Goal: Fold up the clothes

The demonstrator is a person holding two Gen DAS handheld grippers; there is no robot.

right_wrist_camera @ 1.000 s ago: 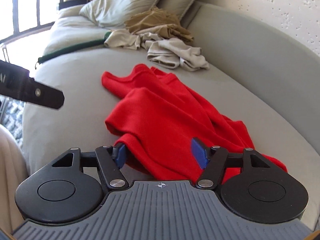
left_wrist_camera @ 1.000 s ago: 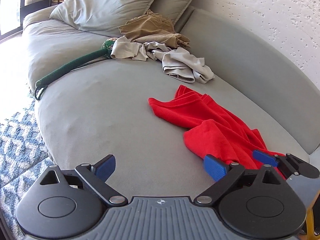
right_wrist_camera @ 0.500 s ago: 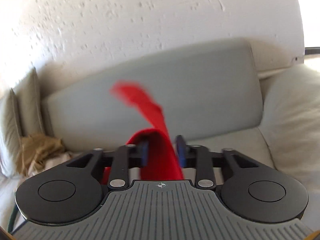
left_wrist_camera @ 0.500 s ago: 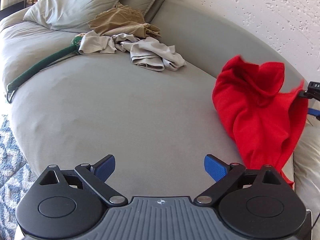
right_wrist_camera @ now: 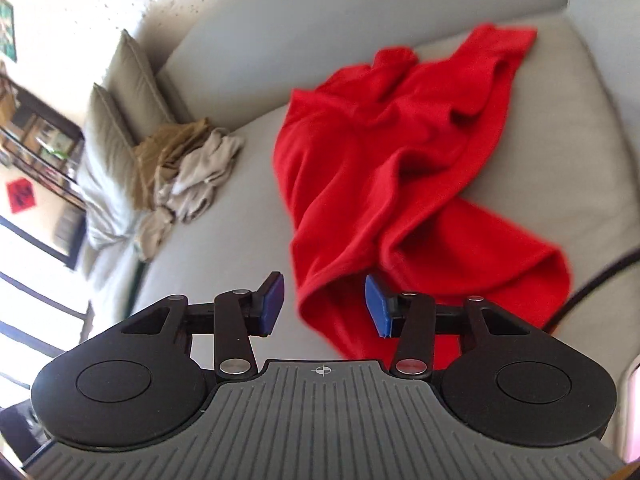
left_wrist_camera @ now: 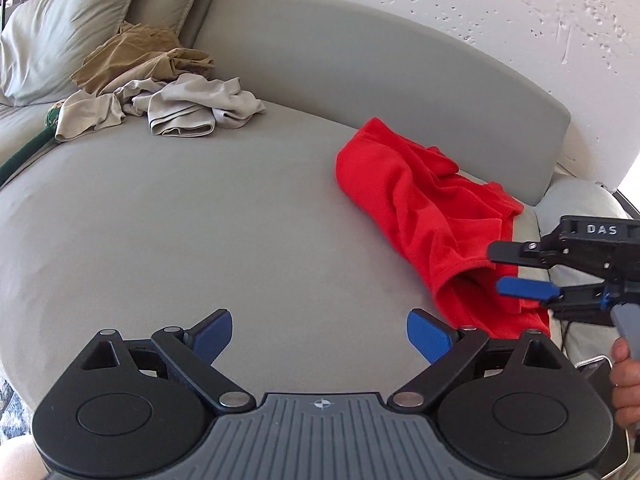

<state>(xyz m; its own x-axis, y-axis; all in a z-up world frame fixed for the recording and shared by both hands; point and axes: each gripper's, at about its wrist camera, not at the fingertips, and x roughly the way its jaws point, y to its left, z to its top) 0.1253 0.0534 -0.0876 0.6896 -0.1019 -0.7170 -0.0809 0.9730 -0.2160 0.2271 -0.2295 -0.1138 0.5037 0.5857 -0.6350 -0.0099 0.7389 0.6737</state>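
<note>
A crumpled red garment (left_wrist_camera: 420, 216) lies on the grey sofa seat (left_wrist_camera: 200, 220) at its right end, close to the backrest. My left gripper (left_wrist_camera: 320, 338) hovers open over bare seat, left of the garment's near edge and holding nothing. My right gripper (left_wrist_camera: 520, 270) comes in from the right at the garment's open hem. In the right wrist view the red garment (right_wrist_camera: 384, 160) spreads away ahead. My right gripper (right_wrist_camera: 324, 306) is open, and a fold of the hem lies loose between its blue pads (right_wrist_camera: 378, 308).
A pile of pale grey clothes (left_wrist_camera: 188, 104) and a tan garment (left_wrist_camera: 136, 56) lie at the far left by two pillows (left_wrist_camera: 60, 32). A green strap (left_wrist_camera: 24, 152) runs off the left edge. A hand (left_wrist_camera: 626, 376) holds the right gripper. A dark cable (right_wrist_camera: 592, 280) crosses the right.
The right gripper shut on the red garment, lifted and swung it to the sofa's right end, then opened; the garment now lies on the seat. The left gripper turned right, staying open.
</note>
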